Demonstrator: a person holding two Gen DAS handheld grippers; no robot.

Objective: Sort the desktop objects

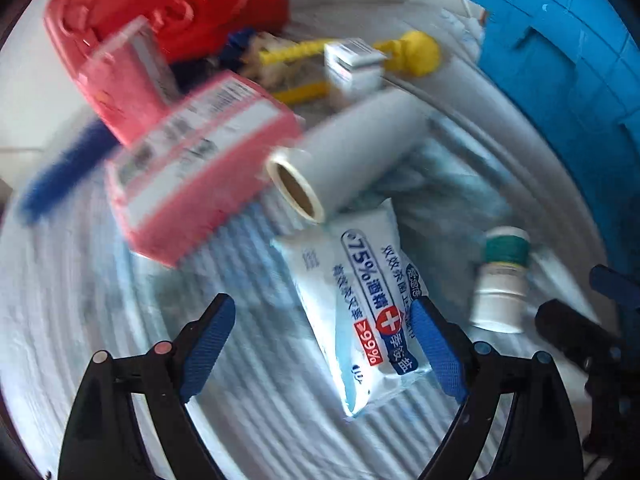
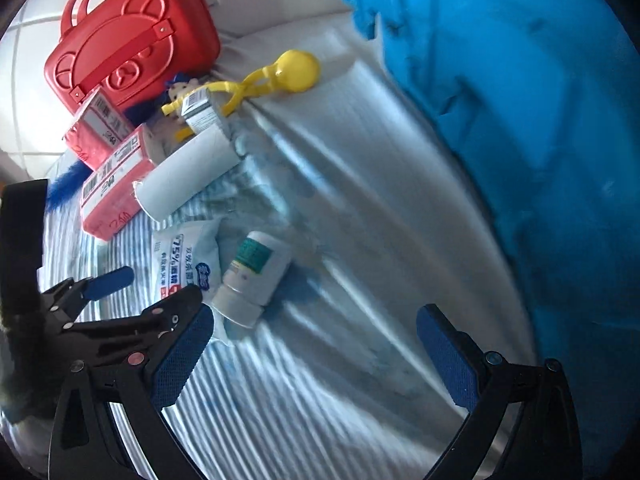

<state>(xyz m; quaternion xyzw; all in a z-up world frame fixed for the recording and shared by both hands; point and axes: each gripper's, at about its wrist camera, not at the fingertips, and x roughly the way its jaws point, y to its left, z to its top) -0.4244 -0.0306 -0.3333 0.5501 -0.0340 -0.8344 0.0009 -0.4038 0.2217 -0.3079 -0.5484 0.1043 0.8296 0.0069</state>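
Two blue-padded fingers of the left hand-held gripper (image 1: 322, 346) stand wide apart in the left wrist view, clamped on nothing, above a white-and-blue soft plastic pack of alcohol wipes (image 1: 362, 308) lying flat on the striped blue-and-white cloth-covered surface (image 1: 100, 300). The pack looks like the thing to take, and its lower end sits just by the right-hand pad. To do it well I would centre both pads across the pack's narrow width and come down until they bracket it before closing, since the film looks slippery and likely to buckle. A grey paper-cored roll (image 1: 344, 152) rests on the pack's far end and may drag along, and a pink cardboard box with barcode labels (image 1: 200, 164) crowds its left side. In the right wrist view the right hand-held gripper (image 2: 316, 350) is likewise spread open and empty over bare cloth, with a small white plastic bottle with a green label (image 2: 252, 276) lying on its side just beside the wipes. A red moulded carry case (image 2: 128, 44) sits at the surface's far-left corner, a yellow plastic clamp-like toy (image 2: 280, 74) near the far edge, and a big blue plastic crate (image 2: 520, 120) along the right edge.
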